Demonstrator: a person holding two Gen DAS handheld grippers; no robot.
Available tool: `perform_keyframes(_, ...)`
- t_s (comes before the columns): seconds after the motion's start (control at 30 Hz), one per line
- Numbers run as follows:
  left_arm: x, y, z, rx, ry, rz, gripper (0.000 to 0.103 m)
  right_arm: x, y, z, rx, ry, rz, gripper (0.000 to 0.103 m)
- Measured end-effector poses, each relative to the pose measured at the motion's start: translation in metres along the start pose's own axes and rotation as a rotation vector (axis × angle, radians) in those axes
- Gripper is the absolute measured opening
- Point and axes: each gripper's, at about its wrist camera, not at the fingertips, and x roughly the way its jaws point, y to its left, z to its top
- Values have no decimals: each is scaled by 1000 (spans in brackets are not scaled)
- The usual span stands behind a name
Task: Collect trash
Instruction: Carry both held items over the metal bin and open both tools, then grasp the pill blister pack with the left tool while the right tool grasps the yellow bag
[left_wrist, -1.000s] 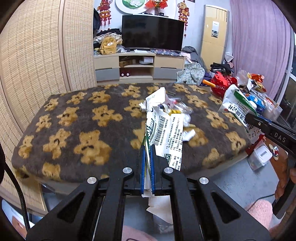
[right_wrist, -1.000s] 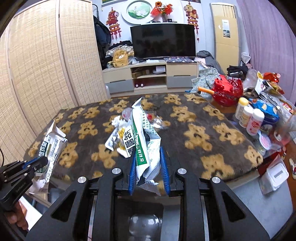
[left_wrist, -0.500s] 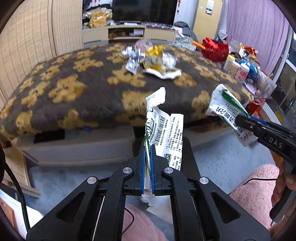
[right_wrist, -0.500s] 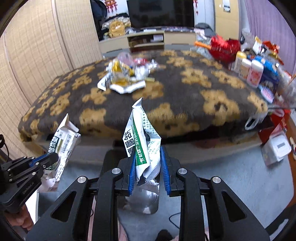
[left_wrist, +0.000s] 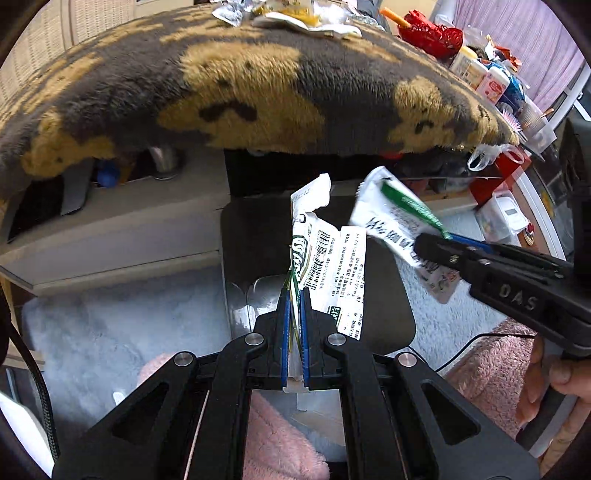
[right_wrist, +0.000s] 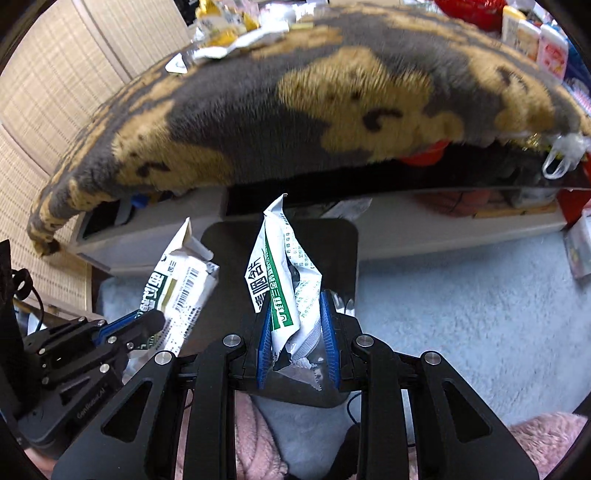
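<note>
Left gripper (left_wrist: 293, 314): both blue pads are pressed together on a barcode wrapper (left_wrist: 328, 266), which stands up from between them.
Right gripper (right_wrist: 297, 317): jaws a little apart, with the crumpled green-striped wrapper (right_wrist: 284, 280) between the blue pads; both pads appear to touch it.
Right gripper from the left camera (left_wrist: 439, 251): it reaches in from the right, holding its wrapper (left_wrist: 395, 225) just beside the barcode wrapper, the two not touching.
Black bin (left_wrist: 258, 236): directly beneath and ahead of both grippers; both wrappers hang over its dark opening.
Bear-print blanket (left_wrist: 258, 85): above and beyond the fingertips, draped over a low table.
Remaining trash pile (left_wrist: 288, 13): far ahead on top of the blanket, well apart from both tools.
Person's hand (left_wrist: 569, 380): at the right edge, gripping the right tool's handle.
</note>
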Motion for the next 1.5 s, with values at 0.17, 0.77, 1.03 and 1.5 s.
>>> perform_keyframes(0.17, 15, 1, 4, 1, 36, -12, 4, 17, 2, 4, 22, 33, 8, 31)
perform_keyframes(0.77, -24, 18, 21, -5, -62, 62, 93, -30, -3, 37, -4, -126, -126, 100)
perform_keyframes(1.03, -66, 35, 57, -20, -154, 113, 95, -72, -1, 85, -15, -258, -123, 100)
perform_keyframes(1.5, -76, 60, 146, -27, -242, 119, 94, -75, 42, 183, -59, -343, 48, 87)
